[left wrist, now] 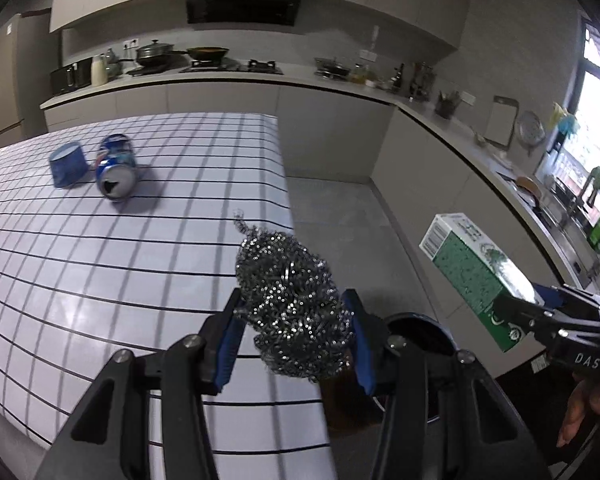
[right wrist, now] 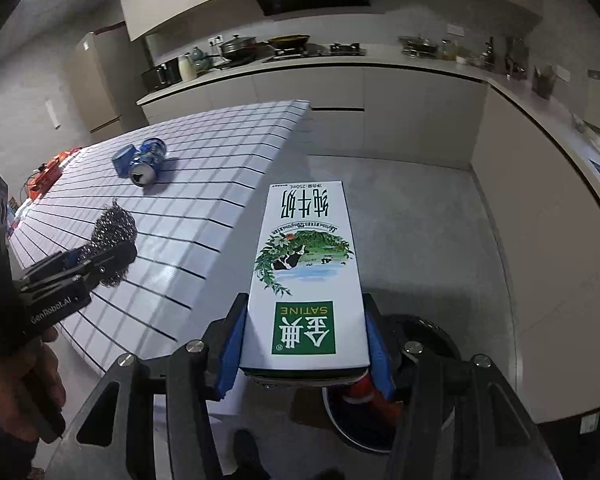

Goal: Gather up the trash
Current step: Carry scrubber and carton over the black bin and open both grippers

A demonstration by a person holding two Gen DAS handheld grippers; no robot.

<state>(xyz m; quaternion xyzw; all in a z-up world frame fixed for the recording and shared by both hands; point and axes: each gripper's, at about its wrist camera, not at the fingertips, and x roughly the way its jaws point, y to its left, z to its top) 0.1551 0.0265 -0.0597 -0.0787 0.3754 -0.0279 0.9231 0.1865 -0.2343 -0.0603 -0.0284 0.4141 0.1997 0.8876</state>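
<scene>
My left gripper is shut on a steel wool scrubber and holds it over the right edge of the checked table. It shows in the right wrist view too. My right gripper is shut on a white and green milk carton, held above the floor beside the table; the carton also shows in the left wrist view. A dark round bin sits on the floor below both grippers, with something red inside. A crushed blue can lies on the table.
A small blue cup lies tipped next to the can. Kitchen counters run along the back and right walls. An orange object lies at the table's far left. Grey floor lies between table and counters.
</scene>
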